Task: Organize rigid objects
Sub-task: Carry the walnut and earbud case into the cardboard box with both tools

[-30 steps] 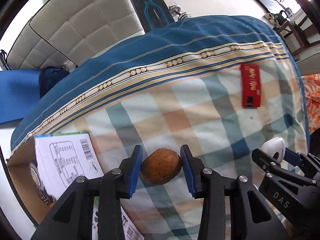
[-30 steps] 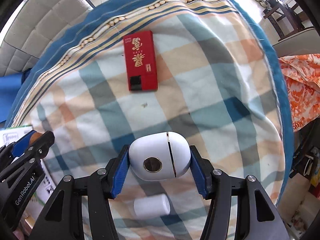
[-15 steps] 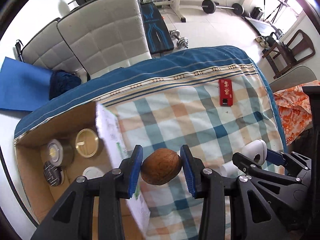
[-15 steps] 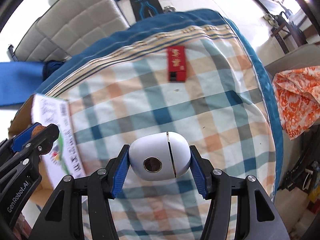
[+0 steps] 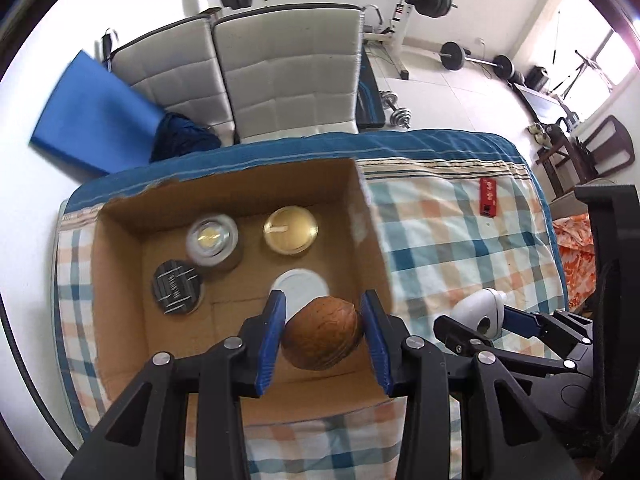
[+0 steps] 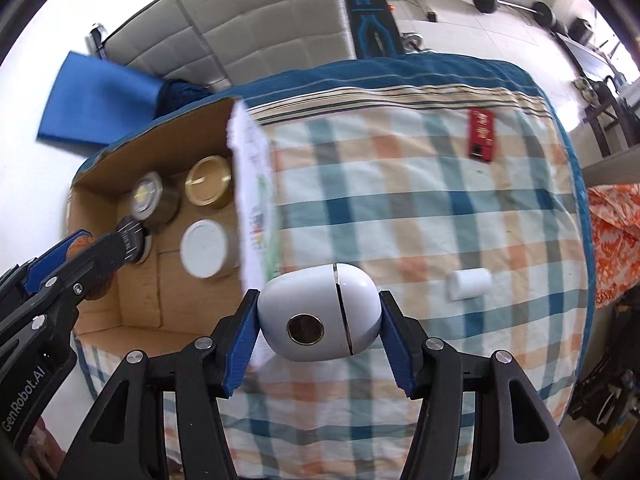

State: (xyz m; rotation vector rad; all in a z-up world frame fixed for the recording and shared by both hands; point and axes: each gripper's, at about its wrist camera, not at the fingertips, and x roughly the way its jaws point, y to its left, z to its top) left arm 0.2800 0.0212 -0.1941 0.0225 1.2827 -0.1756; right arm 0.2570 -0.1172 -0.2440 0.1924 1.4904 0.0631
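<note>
My left gripper [image 5: 323, 338] is shut on a brown nut-like shell [image 5: 322, 338] and holds it above the open cardboard box [image 5: 120, 280], near the box's right front corner. My right gripper [image 6: 318, 328] is shut on a white egg-shaped case [image 6: 318, 316] held above the checked cloth, just right of the box wall [image 6: 250, 184]. The right gripper also shows in the left wrist view [image 5: 484, 320]. A red flat box [image 6: 482, 132] and a small white cylinder [image 6: 469, 285] lie on the cloth.
Inside the box stand a gold-lidded jar [image 5: 291, 229], a silver-lidded jar [image 5: 212, 239], a dark striped lid [image 5: 176, 286] and a white lid [image 5: 300, 288]. The cloth-covered table [image 6: 400, 208] ends at the right. A grey sofa [image 5: 280, 68] stands behind it.
Both grippers have risen and moved left with their objects. The left one now hangs over the box interior. The small white cylinder has come back into the right view.
</note>
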